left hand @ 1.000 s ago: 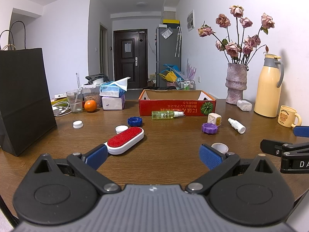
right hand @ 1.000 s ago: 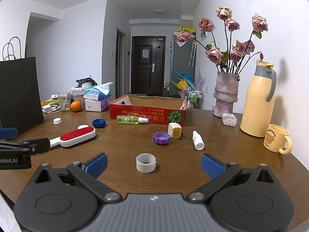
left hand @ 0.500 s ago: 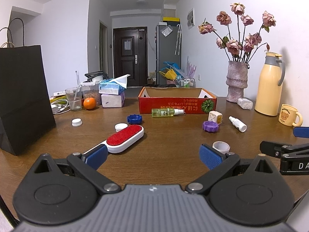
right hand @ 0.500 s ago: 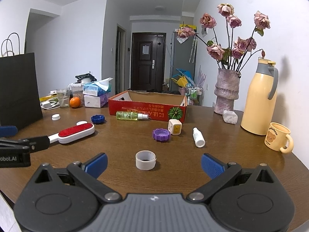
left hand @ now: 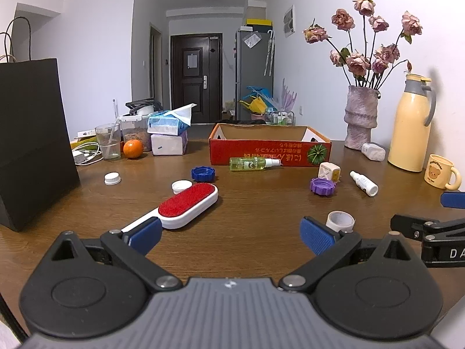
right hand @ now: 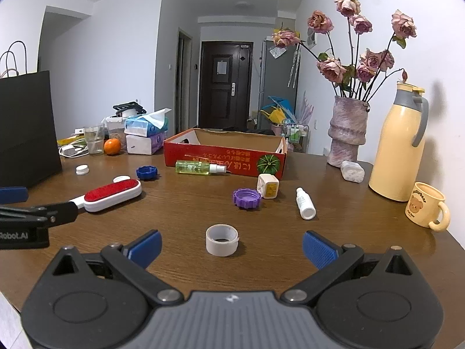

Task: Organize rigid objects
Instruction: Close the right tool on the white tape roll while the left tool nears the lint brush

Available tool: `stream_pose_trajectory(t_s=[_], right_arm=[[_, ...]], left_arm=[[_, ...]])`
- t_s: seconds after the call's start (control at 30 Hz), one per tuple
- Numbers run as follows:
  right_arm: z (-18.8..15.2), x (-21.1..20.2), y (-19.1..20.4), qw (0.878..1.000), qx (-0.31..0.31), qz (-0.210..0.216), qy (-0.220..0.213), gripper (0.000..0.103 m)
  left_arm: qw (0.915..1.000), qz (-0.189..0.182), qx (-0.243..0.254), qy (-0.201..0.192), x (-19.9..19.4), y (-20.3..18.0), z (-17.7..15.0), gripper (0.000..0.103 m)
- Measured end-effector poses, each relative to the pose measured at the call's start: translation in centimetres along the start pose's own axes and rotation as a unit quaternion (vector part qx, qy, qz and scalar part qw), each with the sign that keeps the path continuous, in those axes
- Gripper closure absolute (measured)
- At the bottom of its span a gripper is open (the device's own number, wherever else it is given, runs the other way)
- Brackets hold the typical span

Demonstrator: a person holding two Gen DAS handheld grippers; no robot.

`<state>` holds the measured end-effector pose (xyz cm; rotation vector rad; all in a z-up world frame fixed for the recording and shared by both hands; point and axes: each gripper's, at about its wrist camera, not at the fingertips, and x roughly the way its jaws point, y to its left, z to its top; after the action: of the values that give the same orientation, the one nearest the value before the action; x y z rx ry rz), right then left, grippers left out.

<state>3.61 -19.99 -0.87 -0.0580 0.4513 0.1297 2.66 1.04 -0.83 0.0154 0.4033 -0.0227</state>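
Both claws spread wide, nothing pinched: left claw (left hand: 229, 235) low over the near table edge (left hand: 247, 232), right claw (right hand: 231, 245) just right of it. Tape roll (right hand: 222, 239) straight ahead of the right claw, between its fingers. Lint brush (left hand: 186, 206) lying near left. Farther out, purple cap (right hand: 247, 199), white dropper bottle (right hand: 305, 203), blue cap (left hand: 203, 173). Green spray bottle (left hand: 254, 163) lying against the red box (left hand: 270, 152) at the far middle.

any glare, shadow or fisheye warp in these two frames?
Left wrist: black corner vignette, walls bow outward, soft sheen on the table. Right wrist: same warp, flask throws a hard shadow on the wall; all sharp.
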Motion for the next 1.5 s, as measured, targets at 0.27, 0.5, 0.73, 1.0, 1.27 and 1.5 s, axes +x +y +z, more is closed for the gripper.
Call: stream_pose_trajectory(t_s=[0.27,0.5,0.73,1.0,1.27,1.5], right_arm=[[0.5,1.7,0.4,1.000,-0.003,0.000,0.009,0.000],[0.9,3.3,0.8,1.000,-0.005,0.002,0.019,0.000],[1.2,5.4,1.1,0.999,-0.003,0.006,0.036,0.001],[1.1,8.1,1.4,0.998,-0.005,0.012,0.061,0.007],[0.6,10.8,1.7,0.996,-0.005,0.014,0.090,0.016],[0.2,13.4,1.4,0.994,0.003,0.012,0.112,0.033]], left_arm=[[1.0000,0.002,-0.002,0.007,1.6,0.7,0.4,0.000],[0.9998,0.003,-0.002,0.017,3.3,1.3,0.7,0.000],[0.9996,0.006,-0.006,0.028,5.1,2.1,1.0,0.000],[0.9989,0.013,-0.011,0.045,7.3,2.9,1.0,0.000],[0.9980,0.018,-0.018,0.058,9.2,3.8,0.9,0.000],[0.9973,0.024,-0.022,0.066,10.4,4.5,0.7,0.000]])
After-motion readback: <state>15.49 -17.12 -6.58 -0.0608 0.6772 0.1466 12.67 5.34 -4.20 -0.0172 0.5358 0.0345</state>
